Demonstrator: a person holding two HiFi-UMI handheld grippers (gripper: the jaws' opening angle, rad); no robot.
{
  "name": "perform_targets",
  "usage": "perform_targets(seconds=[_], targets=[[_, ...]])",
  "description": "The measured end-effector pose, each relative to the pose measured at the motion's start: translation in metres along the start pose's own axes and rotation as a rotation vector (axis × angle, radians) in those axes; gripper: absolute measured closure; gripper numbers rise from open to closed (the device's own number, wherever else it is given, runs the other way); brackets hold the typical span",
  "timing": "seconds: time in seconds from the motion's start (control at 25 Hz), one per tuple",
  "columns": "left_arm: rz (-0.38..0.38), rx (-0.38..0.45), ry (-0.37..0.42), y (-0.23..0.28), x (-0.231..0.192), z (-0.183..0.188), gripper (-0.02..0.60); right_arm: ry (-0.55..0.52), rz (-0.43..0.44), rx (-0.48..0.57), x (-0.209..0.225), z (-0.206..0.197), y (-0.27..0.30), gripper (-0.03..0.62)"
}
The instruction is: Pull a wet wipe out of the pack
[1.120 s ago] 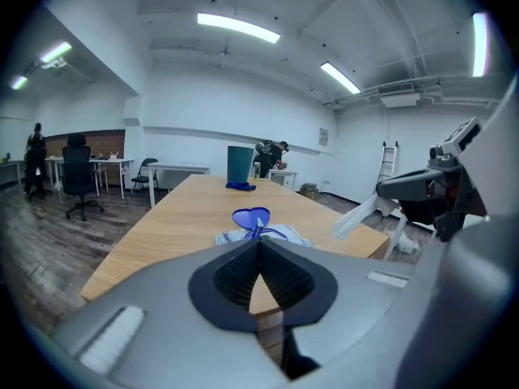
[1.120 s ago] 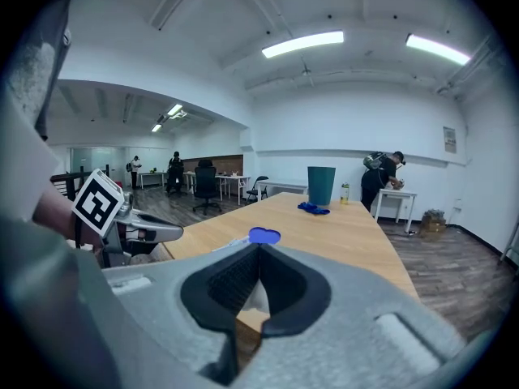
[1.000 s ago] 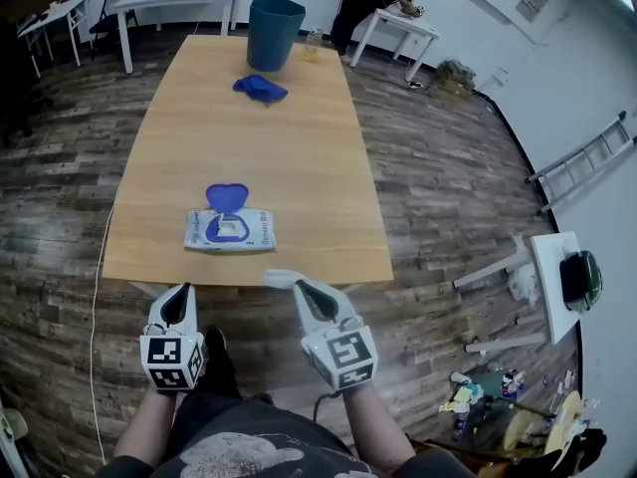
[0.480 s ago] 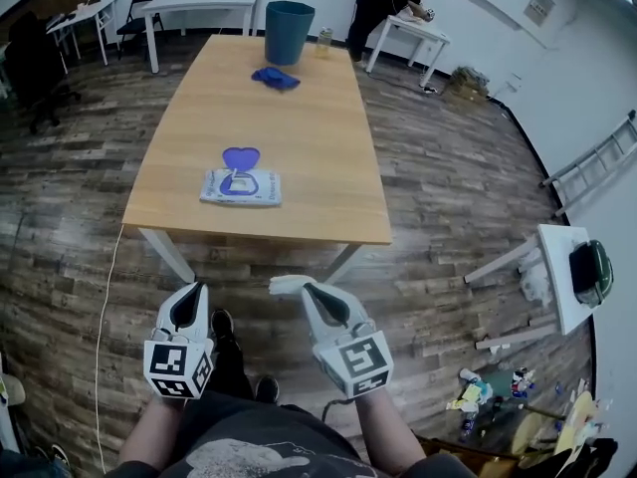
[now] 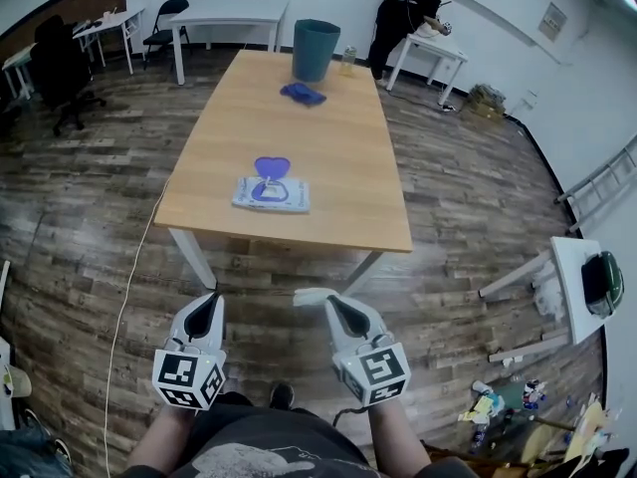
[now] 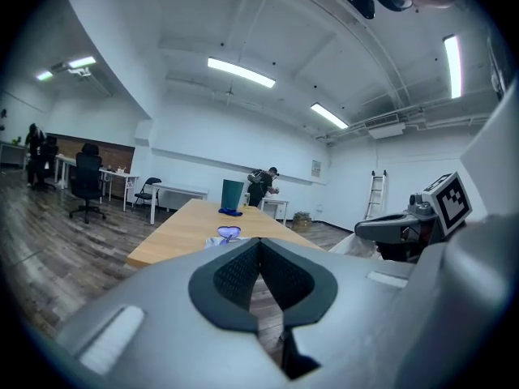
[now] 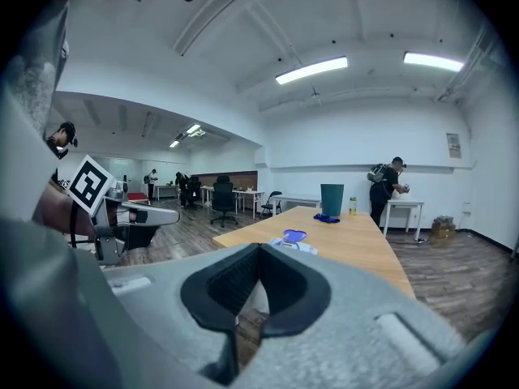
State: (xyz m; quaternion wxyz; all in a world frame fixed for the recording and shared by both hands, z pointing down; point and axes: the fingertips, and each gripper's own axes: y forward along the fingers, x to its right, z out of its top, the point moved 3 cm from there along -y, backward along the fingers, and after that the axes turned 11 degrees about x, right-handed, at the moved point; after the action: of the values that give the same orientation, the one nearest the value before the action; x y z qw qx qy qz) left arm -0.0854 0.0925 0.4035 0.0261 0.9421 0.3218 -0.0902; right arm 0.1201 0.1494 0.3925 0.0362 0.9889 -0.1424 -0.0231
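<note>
Right tool: jaws clenched on a white wet wipe, which juts sideways from the tips towards the left tool; it is held above the wood floor, well apart from the desk. Wipe pack: lies flat close to the near edge of the desk, blue lid flipped up, well apart from both tools; farther along the desk are a blue cloth and a teal bin. Left tool: jaws closed together with nothing between them, level with and beside the right tool.
</note>
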Motion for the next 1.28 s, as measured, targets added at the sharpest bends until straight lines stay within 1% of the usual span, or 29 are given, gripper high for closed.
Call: perform_targets(seconds=[0.2,0.48,0.72,0.88,1.28], targets=[[-0.041,0.000,-0.016,-0.006,-0.012,0.007,0.563,0.004,-0.066,0.027,-0.009,0.014,0.005,0.600],[-0.055,0.013,-0.047,-0.023,-0.035,0.017,0.563,-0.062,-0.114,0.039,-0.031,0.032,0.002,0.600],[-0.122,0.018,-0.042,-0.030,-0.030,0.022,0.563,-0.088,-0.128,0.020,-0.050,0.029,-0.007,0.600],[-0.153,0.032,-0.039,-0.032,-0.027,0.031,0.563,-0.088,-0.133,0.010,-0.057,0.026,-0.010,0.602],[-0.151,0.037,-0.050,-0.040,-0.026,0.031,0.563,-0.112,-0.134,-0.006,-0.063,0.027,-0.010,0.602]])
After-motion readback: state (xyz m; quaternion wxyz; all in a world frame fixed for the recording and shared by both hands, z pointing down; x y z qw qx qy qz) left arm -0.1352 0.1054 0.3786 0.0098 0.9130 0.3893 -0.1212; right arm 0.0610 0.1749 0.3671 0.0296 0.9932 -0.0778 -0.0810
